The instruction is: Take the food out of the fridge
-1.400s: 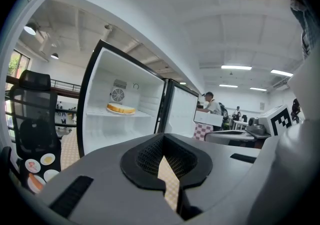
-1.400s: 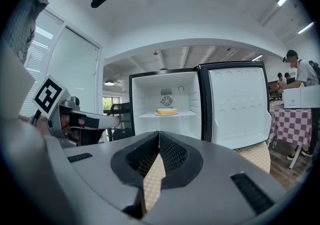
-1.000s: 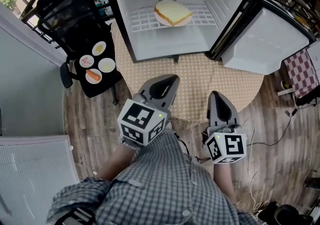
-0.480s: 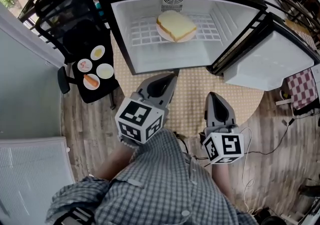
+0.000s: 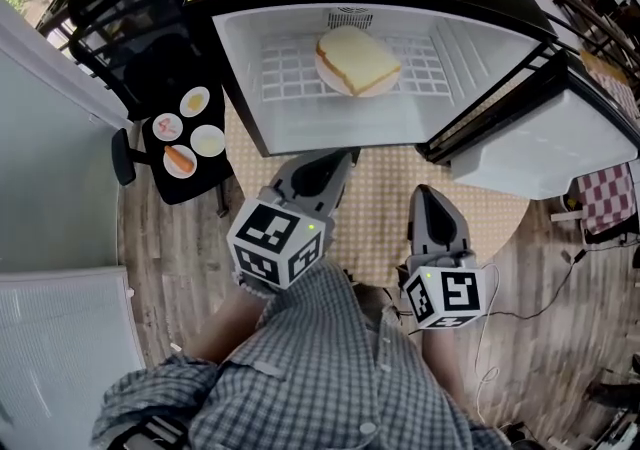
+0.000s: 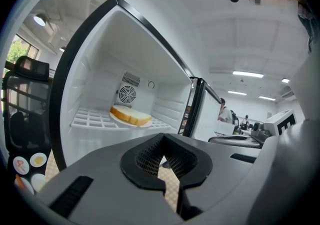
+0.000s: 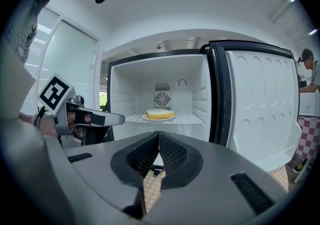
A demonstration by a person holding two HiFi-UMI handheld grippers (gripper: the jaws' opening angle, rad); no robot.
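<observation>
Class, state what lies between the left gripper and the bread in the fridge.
Head view: only bare dotted tablecloth, then bare white wire shelf; nothing stands between left gripper and bread.

The left gripper [image 6: 163, 144] fills the bottom, its jaws together at the tips with nothing between them; dotted cloth shows through the gap below. Beyond stands the open fridge [image 6: 100, 54]. Bread [image 6: 131, 115] lies on a plate [image 6: 124, 121] on the wire shelf [image 6: 90, 119], with a fan [image 6: 127, 94] behind. At far left is a chair [image 6: 25, 104] with small dishes [image 6: 38, 159].
</observation>
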